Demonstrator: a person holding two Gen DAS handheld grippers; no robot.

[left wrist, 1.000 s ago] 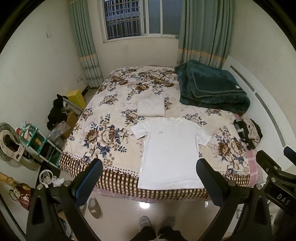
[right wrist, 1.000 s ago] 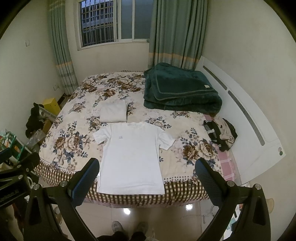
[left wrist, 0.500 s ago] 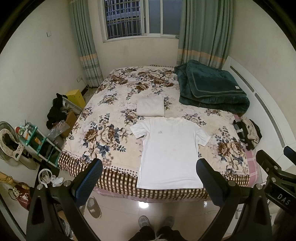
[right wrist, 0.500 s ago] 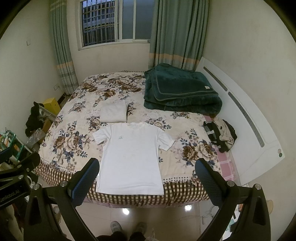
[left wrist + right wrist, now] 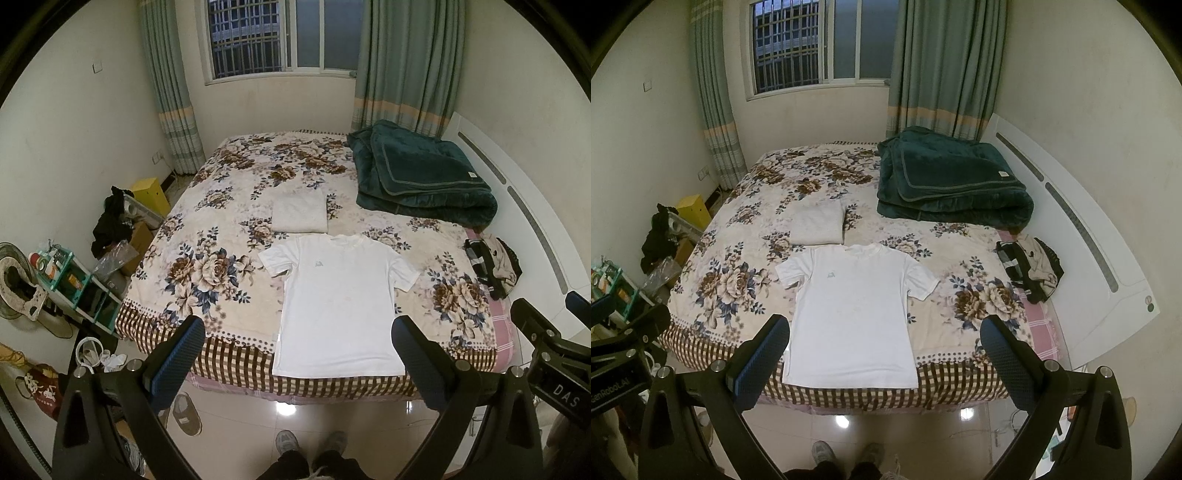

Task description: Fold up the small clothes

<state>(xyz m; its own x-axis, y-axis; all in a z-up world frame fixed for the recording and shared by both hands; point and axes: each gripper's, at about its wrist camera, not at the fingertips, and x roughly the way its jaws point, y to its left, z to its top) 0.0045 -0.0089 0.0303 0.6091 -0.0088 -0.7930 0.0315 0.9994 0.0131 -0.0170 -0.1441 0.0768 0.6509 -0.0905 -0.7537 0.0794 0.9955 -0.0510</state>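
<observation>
Left tongs (image 5: 297, 347): jaws wide apart, holding nothing, raised above the floor at the near edge of the bed (image 5: 207, 236).
Right tongs (image 5: 884, 341): jaws likewise spread, empty, at much the same height; they sit just to the right of the left pair.
Shirt (image 5: 341, 299): white tee lying flat, front up, on the near part of the bed, both short sleeves spread out to the sides.
Long axis: runs near to far, hem at the near edge of the bed, collar at the far end.
Direction from tongs: ahead and below both pairs; well apart from them, no contact.
Nearer tongs: the left sleeve and left side lie toward the left tongs, the right sleeve toward the right tongs; neither pair looks clearly closer to the hem.
Folded cloth (image 5: 300, 215): pale, just beyond the collar, probably already done.
Blanket (image 5: 417, 177): dark green, far right, out of the way.
Likely next: both pairs need to come forward and down, one to each side.
</observation>
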